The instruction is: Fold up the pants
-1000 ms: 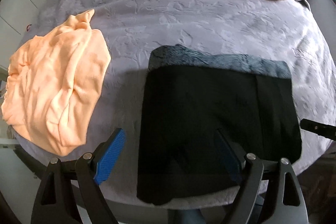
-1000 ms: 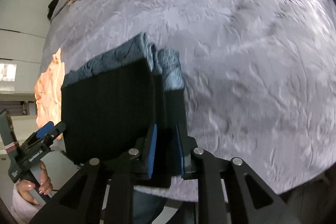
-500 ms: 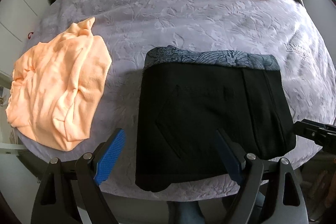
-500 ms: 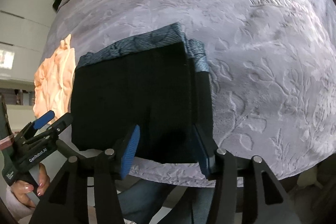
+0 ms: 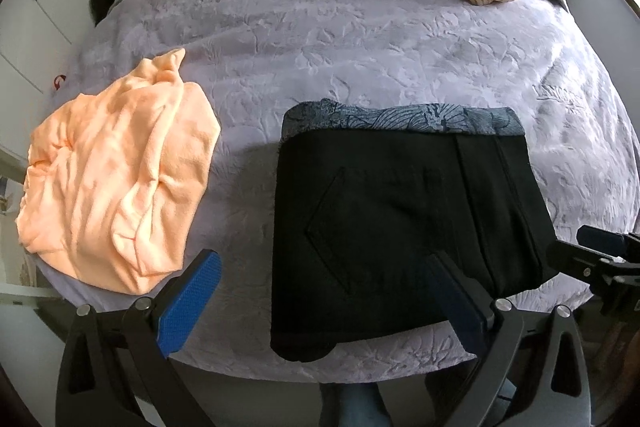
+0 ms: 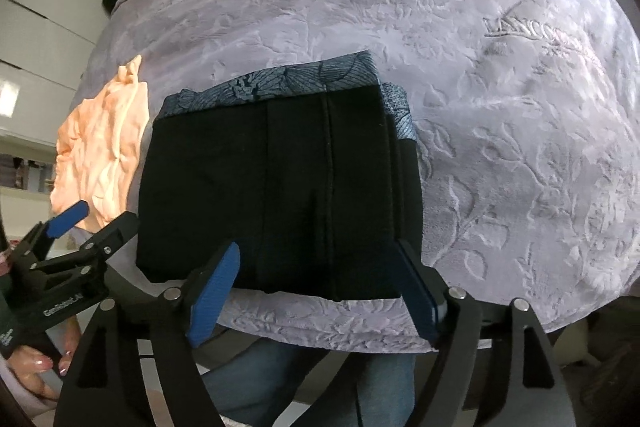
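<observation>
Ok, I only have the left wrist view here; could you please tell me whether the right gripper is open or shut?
Observer: Open. The right gripper has its blue pads spread wide at the near edge of the folded black pants with the blue patterned band, clamping nothing.
Operator: Thank you. Are the layers flush on the pants' right side?
Observer: No, a lower layer sticks out past the top one along that edge.
Operator: And who holds the left gripper?
Observer: A left hand with pale painted nails grips its handle.
</observation>
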